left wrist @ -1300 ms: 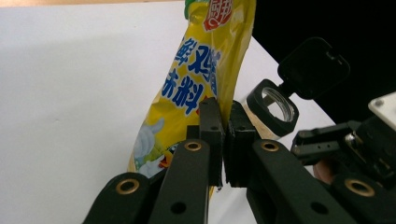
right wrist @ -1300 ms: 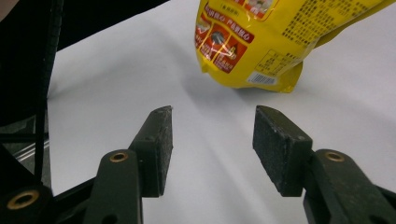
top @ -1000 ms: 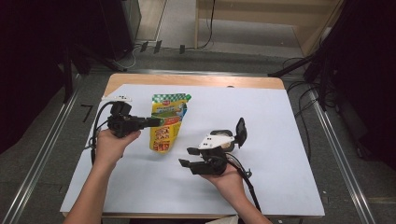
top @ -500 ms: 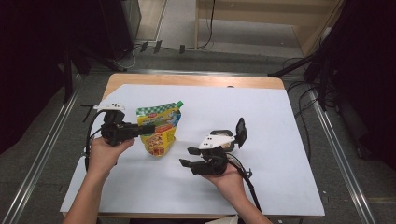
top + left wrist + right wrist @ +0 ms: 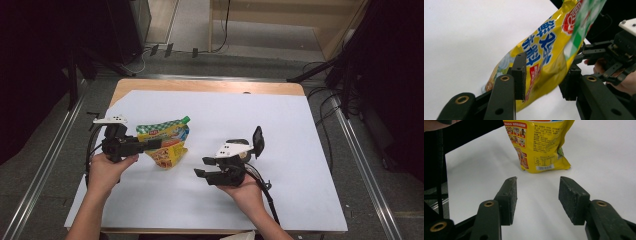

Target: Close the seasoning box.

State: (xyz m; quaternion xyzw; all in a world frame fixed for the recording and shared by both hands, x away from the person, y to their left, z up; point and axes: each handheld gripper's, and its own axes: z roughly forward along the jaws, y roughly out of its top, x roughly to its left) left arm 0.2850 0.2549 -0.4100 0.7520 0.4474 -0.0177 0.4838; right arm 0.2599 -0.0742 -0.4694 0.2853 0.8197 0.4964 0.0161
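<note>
**Yellow bag between slackening left jaws, right gripper waiting apart**

At the left of the high view, the left gripper (image 5: pixel 150 144) is being held in the person's left hand (image 5: pixel 106 170) and is being pointed level toward the middle of the table (image 5: pixel 300 150). Its jaws have just been opening, and the yellow bag (image 5: pixel 167 145) is being kept between them. In the left gripper view the bag (image 5: pixel 549 52) is being framed by the two black pads (image 5: pixel 520 75): the pad on the left of that view is lying against the printed face, while a narrow gap is showing at the other pad, so the bag is no longer being squeezed.

The bag is being seen left of the table's centre, on the white sheet (image 5: pixel 225 110), leaning over, with its green checked top pointing to the right and its lower corner resting on the sheet.

Further right, the right gripper (image 5: pixel 202 166) is being held low over the sheet in the right hand (image 5: pixel 245 187), well apart from the bag. In the right gripper view its jaws are standing apart with nothing between them, and the bag (image 5: pixel 539 142) is being seen beyond them, its bottom edge on the sheet.
</note>
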